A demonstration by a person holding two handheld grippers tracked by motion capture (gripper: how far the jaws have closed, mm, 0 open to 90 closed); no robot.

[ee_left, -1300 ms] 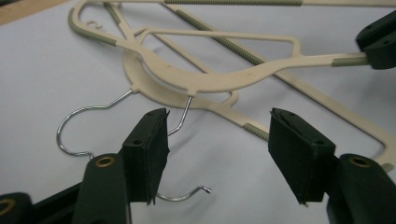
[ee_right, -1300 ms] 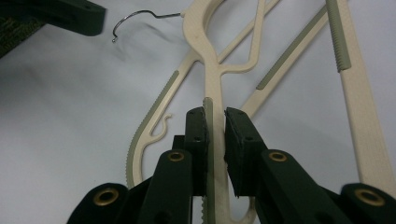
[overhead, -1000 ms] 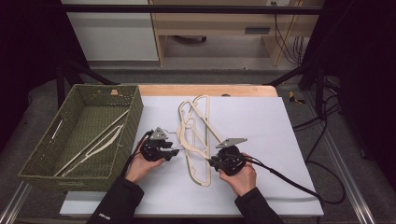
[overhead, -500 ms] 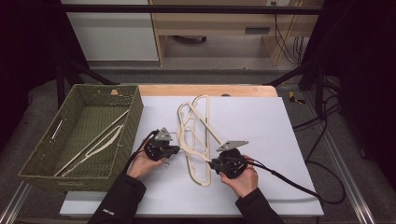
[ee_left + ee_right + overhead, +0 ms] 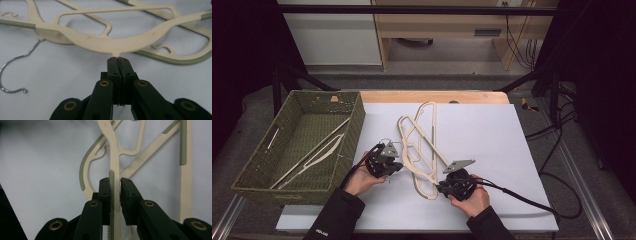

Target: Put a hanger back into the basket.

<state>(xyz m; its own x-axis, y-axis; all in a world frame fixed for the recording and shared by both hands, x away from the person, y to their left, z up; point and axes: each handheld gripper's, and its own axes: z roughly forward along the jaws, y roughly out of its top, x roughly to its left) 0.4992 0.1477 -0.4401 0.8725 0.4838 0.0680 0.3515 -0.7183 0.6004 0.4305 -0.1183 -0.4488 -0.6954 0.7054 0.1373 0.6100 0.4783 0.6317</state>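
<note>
We've got a two-handed grab on the top cream plastic hanger (image 5: 422,160) of the loose pile mid-table on the white sheet (image 5: 492,140).

Left gripper (image 5: 119,59): jaws have just been closing and now sit pressed together, nipping the small stub at the hanger's neck, where a hook would mount. A metal hook (image 5: 15,72) lies just beside on the sheet; it looks to belong to the hanger underneath.

Right gripper (image 5: 115,185): jaws pinch the hanger's arm (image 5: 113,195) near its ribbed end, the bar sandwiched between the pads.

Other hangers (image 5: 424,117) lie tangled under and beyond it. The green wicker basket (image 5: 247,175) at the table's left already holds a couple of hangers (image 5: 319,152).

Our read: grasp step is done on both ends, lift not started. Next move calls for raising both hands together, keeping the hanger level so it doesn't snag the ones below, then carrying it left over the basket rim. Left grip is on a tiny stub, so slip is the risk.
</note>
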